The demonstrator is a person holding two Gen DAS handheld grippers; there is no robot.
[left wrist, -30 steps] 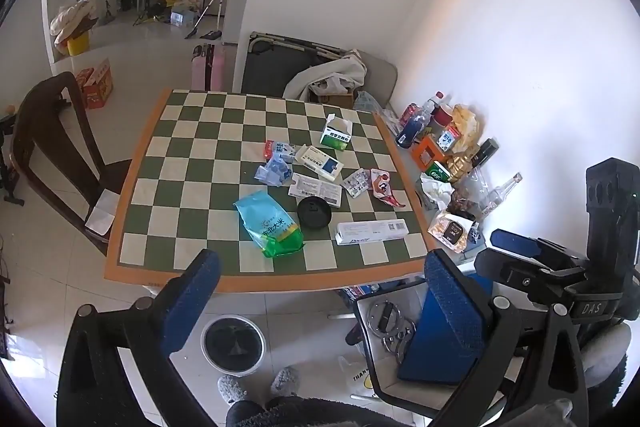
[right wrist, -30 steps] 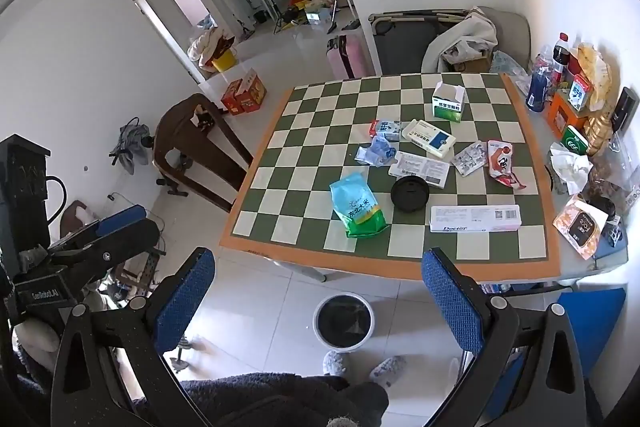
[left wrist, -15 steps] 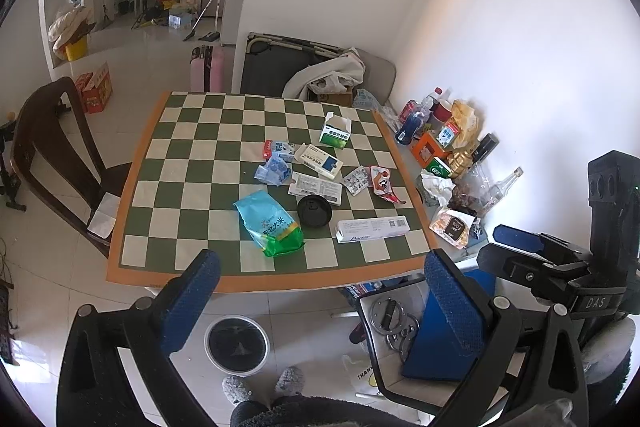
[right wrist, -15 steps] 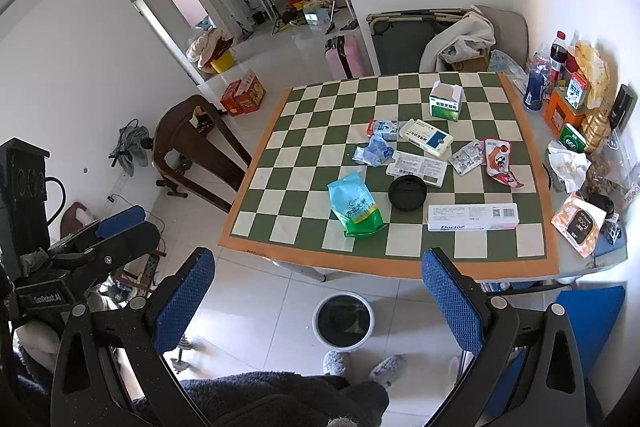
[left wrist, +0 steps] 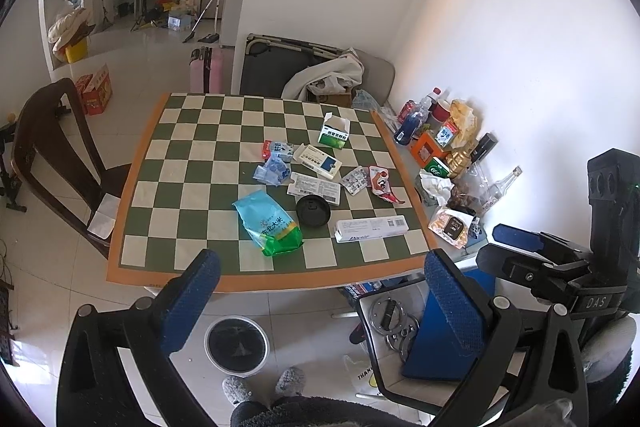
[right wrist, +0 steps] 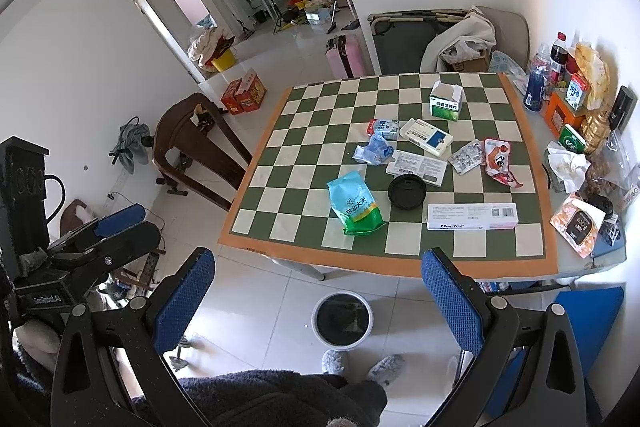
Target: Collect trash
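**Green-checked table, litter well ahead of both grippers**

Blue-green rice bag (left wrist: 269, 223) lies near the table's (left wrist: 168, 259) front edge, black lid (left wrist: 313, 210) and long white box (left wrist: 371, 228) beside it. Both sit well beyond the left gripper (left wrist: 320, 307) and right gripper (right wrist: 316, 301), jaws wide, holding nothing. The bin (right wrist: 342, 321) stands on the floor below, between them.

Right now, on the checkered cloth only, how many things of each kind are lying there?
Boxes: 4 (green open box, white-and-blue box, flattened white box, long white box)
Bags and wrappers: 4 (rice bag, red pouch, crumpled blue wrapper, small blue-red packet)
Blister pack: 1
Black lid: 1
Total: 10
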